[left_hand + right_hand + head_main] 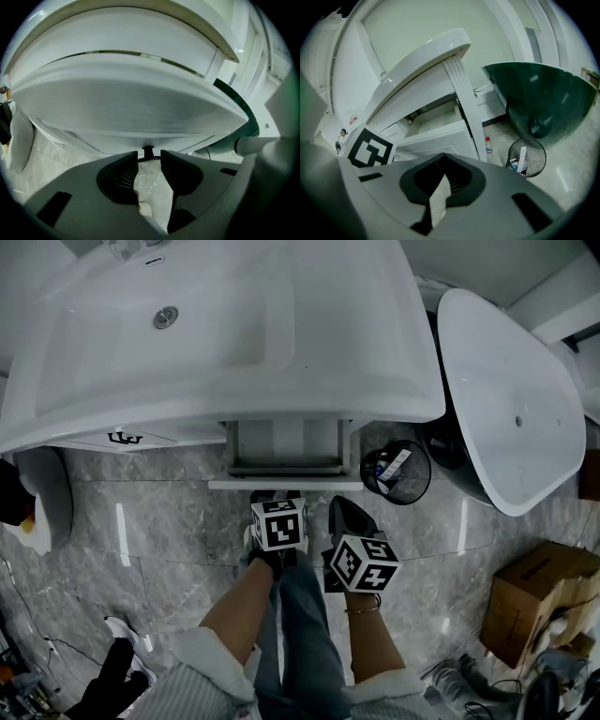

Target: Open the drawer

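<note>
Pose: left gripper (149, 157) and right gripper (443, 160) both tilted down
Jaws: left apart around small black knob (148, 151), not pinching; right closed
Room: white drawer (286, 469) pulled out

Drawer (286, 454) under basin (234, 334); bin (396, 472) just R of it; box (539, 601) far R on floor (169, 521).

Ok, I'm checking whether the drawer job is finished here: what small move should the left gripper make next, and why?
Probably draw the left gripper straight back off the knob. The drawer already stands pulled out under the basin, its inside showing, and the fingers stand apart beside the knob without pressing it.
</note>
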Action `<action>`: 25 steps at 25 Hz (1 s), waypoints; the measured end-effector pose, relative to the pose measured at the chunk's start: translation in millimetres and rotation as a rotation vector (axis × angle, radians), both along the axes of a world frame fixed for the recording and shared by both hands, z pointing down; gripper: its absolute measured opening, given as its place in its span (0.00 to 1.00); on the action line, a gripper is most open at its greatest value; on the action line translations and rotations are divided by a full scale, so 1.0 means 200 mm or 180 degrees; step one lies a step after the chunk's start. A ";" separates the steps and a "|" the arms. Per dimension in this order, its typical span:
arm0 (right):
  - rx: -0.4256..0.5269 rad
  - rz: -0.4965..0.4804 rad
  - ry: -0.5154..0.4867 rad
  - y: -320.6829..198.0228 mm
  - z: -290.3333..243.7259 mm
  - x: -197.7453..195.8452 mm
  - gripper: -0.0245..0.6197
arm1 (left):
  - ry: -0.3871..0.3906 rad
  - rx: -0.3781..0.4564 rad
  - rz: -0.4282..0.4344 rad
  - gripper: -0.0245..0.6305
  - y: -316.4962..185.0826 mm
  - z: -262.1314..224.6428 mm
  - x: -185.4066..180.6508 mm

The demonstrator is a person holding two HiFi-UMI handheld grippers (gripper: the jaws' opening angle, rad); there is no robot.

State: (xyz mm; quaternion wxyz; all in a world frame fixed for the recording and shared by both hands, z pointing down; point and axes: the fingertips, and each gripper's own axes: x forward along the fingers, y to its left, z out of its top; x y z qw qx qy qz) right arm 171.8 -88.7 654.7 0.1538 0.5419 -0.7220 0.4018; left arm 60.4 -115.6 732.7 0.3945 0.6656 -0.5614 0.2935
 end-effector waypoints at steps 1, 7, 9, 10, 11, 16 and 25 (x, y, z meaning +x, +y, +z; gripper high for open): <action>-0.0010 -0.0007 0.0003 0.00 0.00 0.00 0.05 | 0.0003 0.0002 0.0009 0.28 0.00 0.00 0.00; -0.0043 -0.0057 0.0018 0.02 0.02 -0.02 0.05 | -0.0011 0.0053 0.0062 0.29 0.00 0.00 0.00; -0.0053 -0.0073 0.0021 0.02 0.03 -0.02 0.05 | -0.0006 0.0066 0.0067 0.29 0.00 0.00 0.00; -0.0056 -0.0079 0.0019 0.02 0.03 -0.03 0.05 | -0.0005 0.0069 0.0075 0.29 0.00 0.00 0.00; -0.0060 -0.0086 0.0017 0.02 0.03 -0.04 0.05 | -0.0005 0.0068 0.0086 0.29 0.00 0.00 -0.01; -0.0078 -0.0126 0.0030 0.03 0.03 -0.06 0.05 | -0.0023 0.0023 0.0173 0.31 0.06 0.01 -0.01; -0.0122 -0.0233 0.0082 0.07 -0.03 -0.12 0.05 | -0.0021 -0.0050 0.0284 0.31 0.17 -0.07 -0.05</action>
